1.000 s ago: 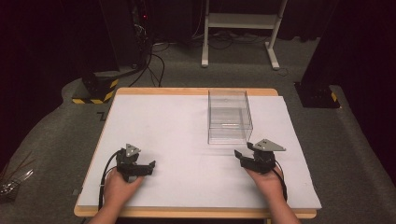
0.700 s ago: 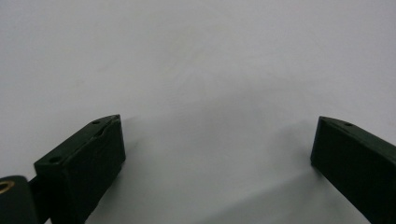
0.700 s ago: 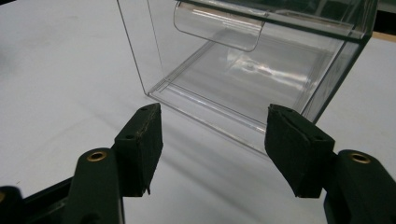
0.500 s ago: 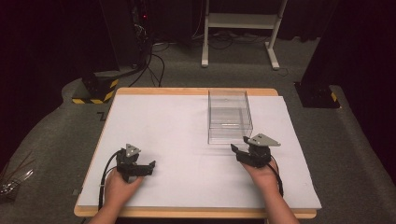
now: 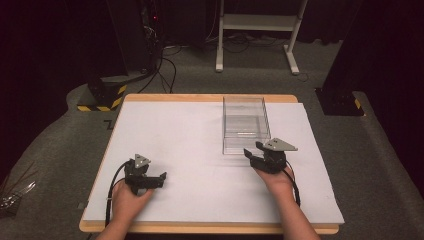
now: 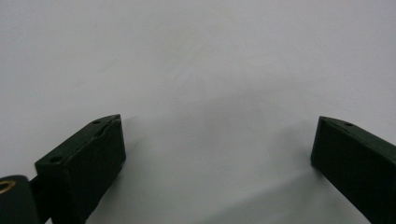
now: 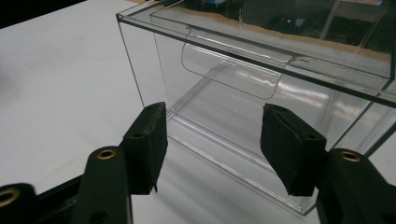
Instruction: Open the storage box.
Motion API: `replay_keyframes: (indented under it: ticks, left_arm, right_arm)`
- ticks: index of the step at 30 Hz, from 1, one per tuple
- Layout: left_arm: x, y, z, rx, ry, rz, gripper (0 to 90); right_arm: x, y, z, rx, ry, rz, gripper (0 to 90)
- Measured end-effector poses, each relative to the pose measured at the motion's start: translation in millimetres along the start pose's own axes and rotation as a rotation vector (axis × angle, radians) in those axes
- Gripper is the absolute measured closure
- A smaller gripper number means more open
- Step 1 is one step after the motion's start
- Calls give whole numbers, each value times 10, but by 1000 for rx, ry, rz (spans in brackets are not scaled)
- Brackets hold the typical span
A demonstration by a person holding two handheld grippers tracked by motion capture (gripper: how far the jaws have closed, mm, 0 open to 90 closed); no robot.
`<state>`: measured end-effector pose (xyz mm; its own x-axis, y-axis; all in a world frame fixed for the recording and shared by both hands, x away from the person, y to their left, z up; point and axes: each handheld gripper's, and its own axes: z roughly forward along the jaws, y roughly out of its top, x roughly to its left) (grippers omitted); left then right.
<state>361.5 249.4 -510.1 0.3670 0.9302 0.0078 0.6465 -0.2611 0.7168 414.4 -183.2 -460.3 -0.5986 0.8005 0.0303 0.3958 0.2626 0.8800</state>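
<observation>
Near the table's front edge, at the left, the left hand [image 5: 129,200] rests on the white sheet [image 5: 200,150] and holds the left gripper [image 5: 156,176], which points right and a little away. Its jaws stand wide apart with bare sheet between them and grasp nothing.

Farther in and to the right, the right hand [image 5: 276,181] reaches forward with its forearm coming up from the near edge. The right gripper [image 5: 252,156], grey plate on top, points toward the far left, just short of the box [image 5: 245,125]. Its jaws have just been closing a little, yet they are released, spread with a clear gap; in the right gripper view nothing lies between the pads [image 7: 148,140], which hang just before the box's near wall without touching it.

Beyond it, right of centre, the clear plastic box stands upright on the sheet. A curved finger cut-out [image 7: 231,70] shows in its near wall. Nothing is seen inside.
</observation>
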Motion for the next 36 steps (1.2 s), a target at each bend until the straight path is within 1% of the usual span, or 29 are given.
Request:
replay_keyframes:
  ticks: [2, 7, 9, 13, 16, 18, 21, 23, 27, 31, 36]
  left_arm:
    - [2, 0, 0, 0, -1, -1, 32]
    - [2, -1, 0, 0, -1, -1, 32]
    - [3, -1, 0, 0, -1, -1, 32]
    - [2, -1, -1, 0, -1, -1, 33]
    - [1, -1, -1, 0, 0, 0, 32]
    - [1, -1, 0, 0, 0, 0, 32]
    - [1, -1, 0, 0, 0, 0, 32]
    - [1, -1, 0, -1, 0, 0, 32]
    - [2, -1, 0, 0, 0, 0, 32]
    - [2, -1, 0, 0, 0, 1, 32]
    - [2, -1, -1, 0, 0, 0, 32]
  right_arm:
    - [2, 13, 14, 0, -12, -3, 398]
    - [-32, 38, 43, -13, -5, 10, 384]
    - [-48, 44, 63, -11, -15, 10, 383]
    - [-87, 54, 85, -14, -17, 18, 387]
    - [-107, 65, 100, -19, -12, 7, 431]
    - [-130, 72, 110, -21, -5, 11, 459]
    - [-162, 72, 120, -19, 3, 18, 478]
    - [-183, 70, 129, -26, 10, 9, 487]
    - [-206, 62, 156, -28, 27, 12, 515]
    - [-208, 62, 170, -37, 37, 13, 534]
    - [-192, 65, 164, -58, 36, 16, 523]
